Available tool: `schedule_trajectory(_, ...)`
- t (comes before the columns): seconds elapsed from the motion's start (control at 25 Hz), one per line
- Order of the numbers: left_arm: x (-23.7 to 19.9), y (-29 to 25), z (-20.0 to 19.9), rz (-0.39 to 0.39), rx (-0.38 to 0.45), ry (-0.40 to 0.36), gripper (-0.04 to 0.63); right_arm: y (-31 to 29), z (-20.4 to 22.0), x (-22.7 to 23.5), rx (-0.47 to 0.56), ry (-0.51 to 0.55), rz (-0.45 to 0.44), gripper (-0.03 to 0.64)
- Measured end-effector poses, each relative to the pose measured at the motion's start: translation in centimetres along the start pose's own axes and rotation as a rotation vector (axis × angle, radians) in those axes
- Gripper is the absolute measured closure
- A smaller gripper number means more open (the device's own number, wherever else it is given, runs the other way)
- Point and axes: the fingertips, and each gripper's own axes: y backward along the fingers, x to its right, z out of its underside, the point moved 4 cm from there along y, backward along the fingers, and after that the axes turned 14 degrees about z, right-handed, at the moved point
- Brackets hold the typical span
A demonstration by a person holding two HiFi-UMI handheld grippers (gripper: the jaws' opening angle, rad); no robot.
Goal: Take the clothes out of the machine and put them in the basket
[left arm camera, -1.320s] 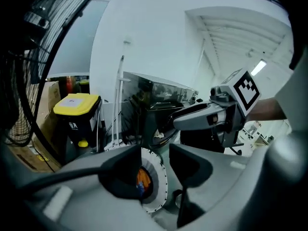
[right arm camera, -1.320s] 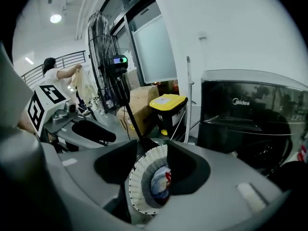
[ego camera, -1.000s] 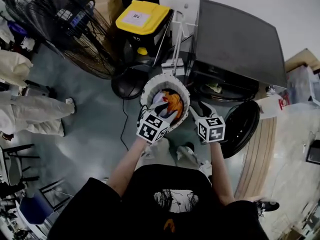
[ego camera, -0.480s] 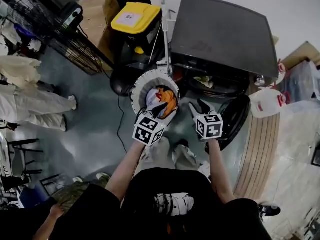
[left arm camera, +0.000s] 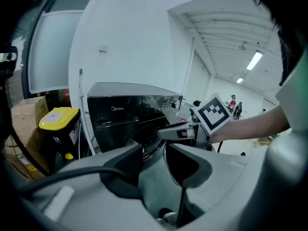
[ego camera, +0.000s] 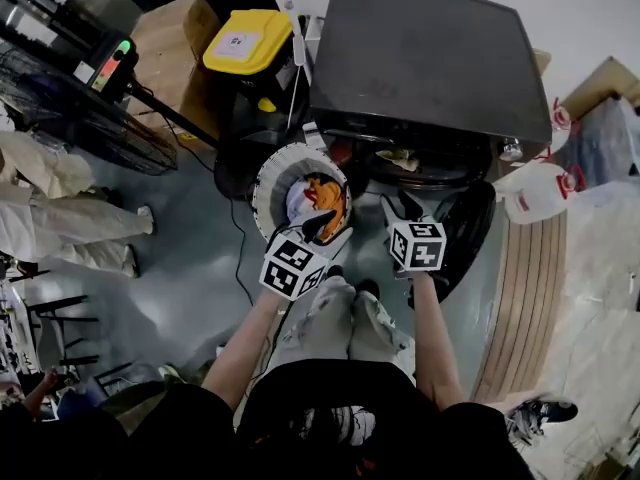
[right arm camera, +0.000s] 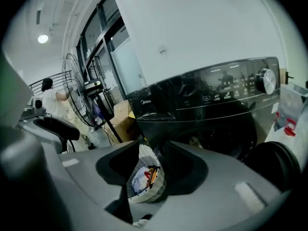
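Currently, one basket (ego camera: pixel 268 173) sitting just before one machine (ego camera: pixel 420 68), left gripper (ego camera: pixel 318 228) and right gripper (ego camera: pixel 398 209) hovering near it, both gaping empty, floor (ego camera: pixel 190 258) lying open leftward.

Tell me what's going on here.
A person stands at the open washing machine with a gripper in each hand. The left gripper and right gripper are both empty, jaws apart; the right's have just been closing a little. The basket beside the machine already holds clothes, and a pale item lies in the drum.
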Motion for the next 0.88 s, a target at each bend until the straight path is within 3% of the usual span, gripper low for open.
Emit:
schedule_trajectory(0.44,-1.7,-4.1,2.6,0.124,-0.096,-0.038,0.426,-7.2,2.6,4.1,-0.018,-0.119,0.114,0.427)
schedule_trajectory(0.88,-6.9,-7.5,8.4,0.170,-0.109,-0.065,0.426,-16.3,8.6,6.8,-0.052,-0.123,0.181,0.426)
